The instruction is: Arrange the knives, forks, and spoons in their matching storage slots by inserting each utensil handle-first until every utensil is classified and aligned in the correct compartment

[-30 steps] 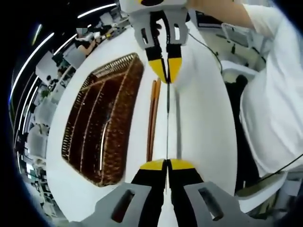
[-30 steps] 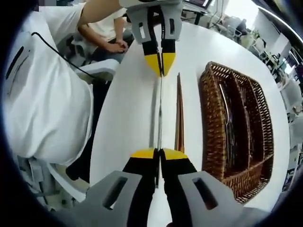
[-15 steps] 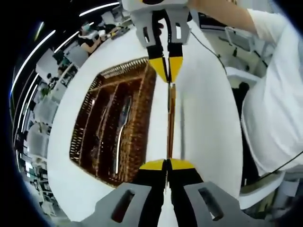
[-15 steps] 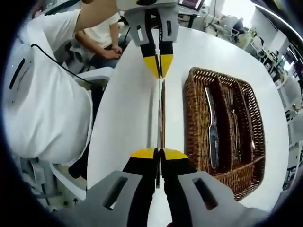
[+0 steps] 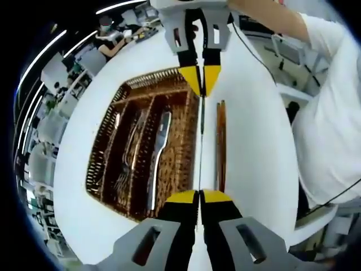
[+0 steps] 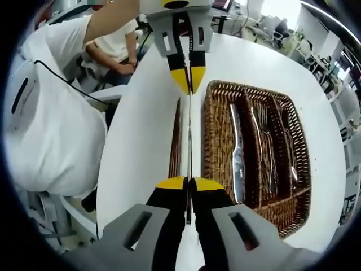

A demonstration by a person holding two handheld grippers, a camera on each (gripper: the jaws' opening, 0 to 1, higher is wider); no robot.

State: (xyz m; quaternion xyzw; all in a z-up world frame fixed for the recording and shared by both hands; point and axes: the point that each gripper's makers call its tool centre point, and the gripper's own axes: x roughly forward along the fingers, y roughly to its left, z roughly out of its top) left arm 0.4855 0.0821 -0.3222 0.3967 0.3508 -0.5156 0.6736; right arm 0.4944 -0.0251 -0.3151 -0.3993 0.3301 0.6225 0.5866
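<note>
A thin metal utensil (image 5: 200, 141), seen edge-on, hangs level above the white table (image 5: 248, 147), right along the near wall of a brown wicker tray (image 5: 189, 147). My left gripper (image 5: 199, 195) is shut on one end and my right gripper (image 5: 203, 87) on the other. In the right gripper view the utensil (image 6: 189, 141) runs from my right gripper (image 6: 189, 182) to the left gripper (image 6: 189, 83). The tray (image 6: 211, 147) has long slots holding a knife (image 6: 237, 152), forks (image 6: 265, 152) and spoons (image 6: 290, 161).
A pair of brown chopsticks (image 5: 220, 147) lies on the table beside the held utensil, on the side away from the tray. A person in a white shirt (image 6: 51, 130) sits close to the table's edge next to a chair (image 5: 293, 93).
Both grippers have carried the utensil sideways over the chopsticks toward the tray. The chopsticks, earlier between it and the tray, now lie on its far side.
</note>
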